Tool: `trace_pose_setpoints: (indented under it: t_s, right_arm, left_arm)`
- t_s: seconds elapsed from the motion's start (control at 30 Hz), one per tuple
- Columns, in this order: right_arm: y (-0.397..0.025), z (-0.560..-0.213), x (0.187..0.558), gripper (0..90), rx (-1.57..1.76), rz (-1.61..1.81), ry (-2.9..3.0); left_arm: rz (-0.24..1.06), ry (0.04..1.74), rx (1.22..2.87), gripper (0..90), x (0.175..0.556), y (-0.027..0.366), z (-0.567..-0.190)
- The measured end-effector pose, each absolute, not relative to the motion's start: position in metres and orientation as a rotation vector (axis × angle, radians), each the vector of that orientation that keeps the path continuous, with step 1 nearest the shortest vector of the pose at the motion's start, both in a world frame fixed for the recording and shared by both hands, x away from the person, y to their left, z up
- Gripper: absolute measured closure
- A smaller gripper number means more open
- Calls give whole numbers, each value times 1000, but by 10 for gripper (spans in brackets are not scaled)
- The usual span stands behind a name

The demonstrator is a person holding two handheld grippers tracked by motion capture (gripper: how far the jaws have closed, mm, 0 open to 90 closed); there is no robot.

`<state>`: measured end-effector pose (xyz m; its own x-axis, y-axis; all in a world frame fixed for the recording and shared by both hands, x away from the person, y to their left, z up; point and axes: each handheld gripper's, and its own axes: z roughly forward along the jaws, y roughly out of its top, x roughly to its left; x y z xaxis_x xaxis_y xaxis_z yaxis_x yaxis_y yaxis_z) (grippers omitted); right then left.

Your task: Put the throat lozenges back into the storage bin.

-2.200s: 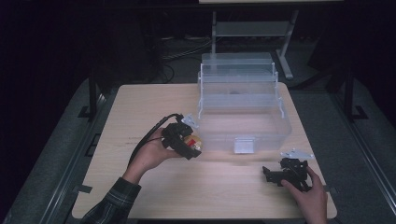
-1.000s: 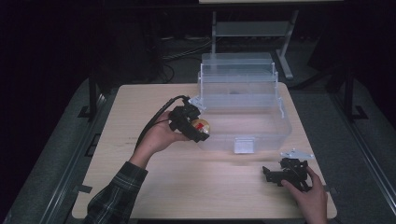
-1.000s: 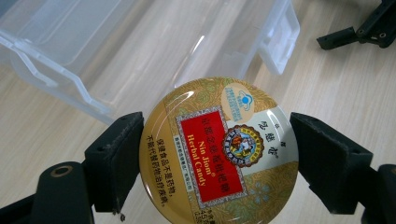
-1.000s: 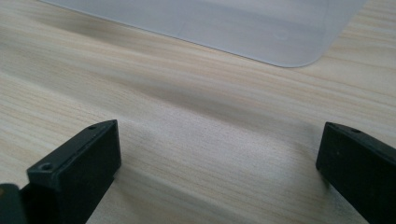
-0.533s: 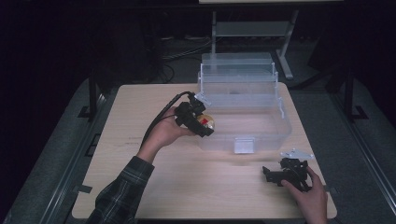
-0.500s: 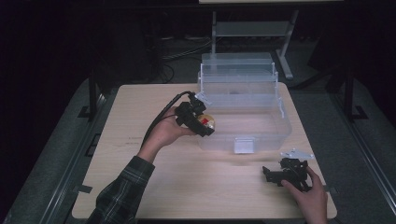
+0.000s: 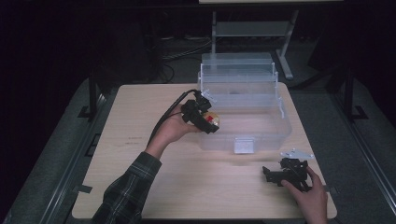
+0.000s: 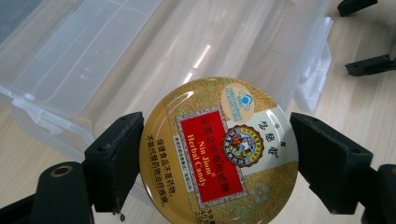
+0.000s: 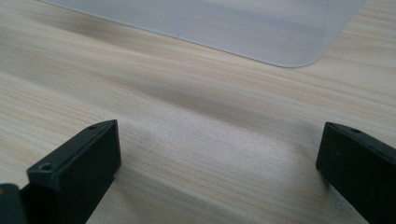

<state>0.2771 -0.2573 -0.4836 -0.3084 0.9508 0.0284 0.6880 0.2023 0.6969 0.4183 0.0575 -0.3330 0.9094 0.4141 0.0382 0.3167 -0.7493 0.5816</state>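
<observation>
A round gold candy tin (image 8: 219, 151) with a red label sits between the jaws of my left gripper (image 8: 217, 161), which is shut on it. In the high view that left gripper (image 7: 201, 115) holds the candy tin (image 7: 213, 120) just over the left front rim of a clear plastic box (image 7: 261, 126) with its lid standing open behind. My right gripper (image 7: 283, 171) rests low on the table near the front right corner, jaws wide apart. In the right gripper view its right gripper (image 9: 217, 170) is open over bare wood, with the box's corner (image 9: 261, 32) ahead.
The light wooden table (image 7: 140, 116) has free room on its left half and along the front. The box's open lid (image 7: 238, 70) stands up at the back. Dark floor and a metal stand (image 7: 252, 28) lie beyond the table.
My left gripper has carried the tin up and to the right, from the table's middle left to the box's left front rim. The right gripper has stayed put.
</observation>
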Motion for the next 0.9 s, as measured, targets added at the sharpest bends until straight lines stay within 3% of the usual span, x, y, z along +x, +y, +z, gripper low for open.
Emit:
trace_pose_setpoints:
  t_s: [0.9]
  right_arm:
    - [-257,-484,277,0,1529,868,2073]
  left_arm:
    - [230,554,2508,194,433,47,-346]
